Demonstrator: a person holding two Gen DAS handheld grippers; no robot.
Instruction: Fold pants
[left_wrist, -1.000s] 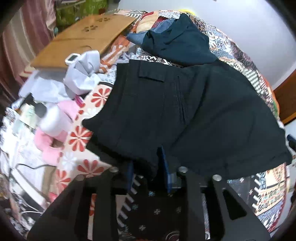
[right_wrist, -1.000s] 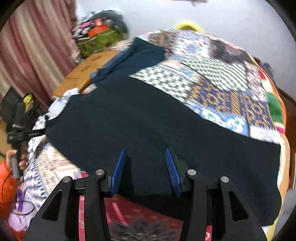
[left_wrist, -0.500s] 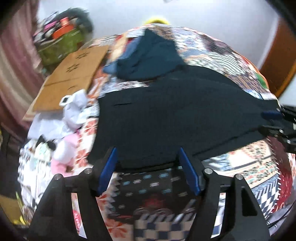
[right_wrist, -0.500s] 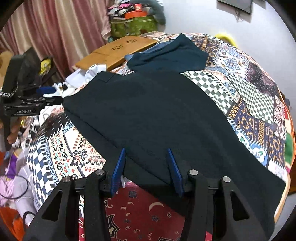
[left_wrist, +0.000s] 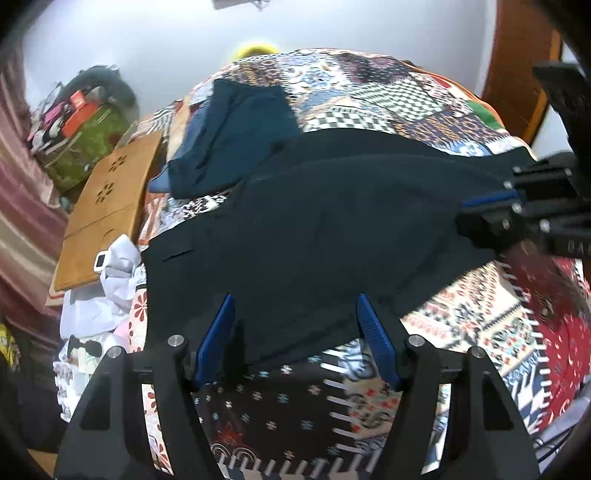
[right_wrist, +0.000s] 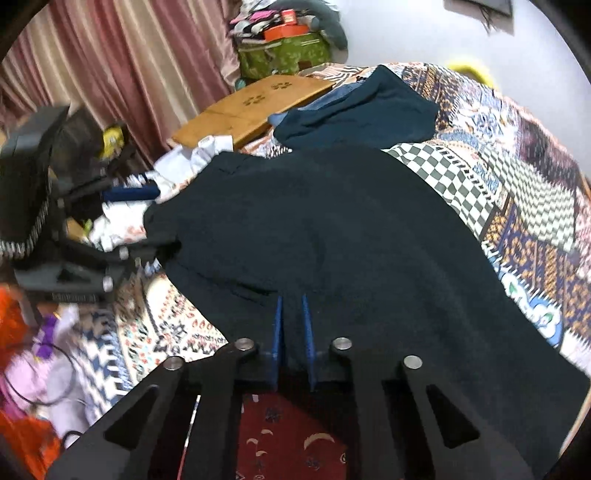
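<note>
Right gripper (right_wrist: 292, 325) pinching near edge of black fabric pants (right_wrist: 351, 229); left gripper (left_wrist: 295, 332) spread wide, empty, over waist edge. Advice: close left before lifting, keep edges level.

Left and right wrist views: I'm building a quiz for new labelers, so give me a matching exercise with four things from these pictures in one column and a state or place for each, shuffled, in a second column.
Things:
1. left gripper
2. right gripper
3. black pants
4. wooden board

States or places:
A. spread across the patchwork bedspread
B. fingers wide apart at the cloth's near edge
C. at the bed's far edge, near the curtain
D. fingers closed on dark fabric

Pairs: 1-B, 2-D, 3-A, 4-C
</note>
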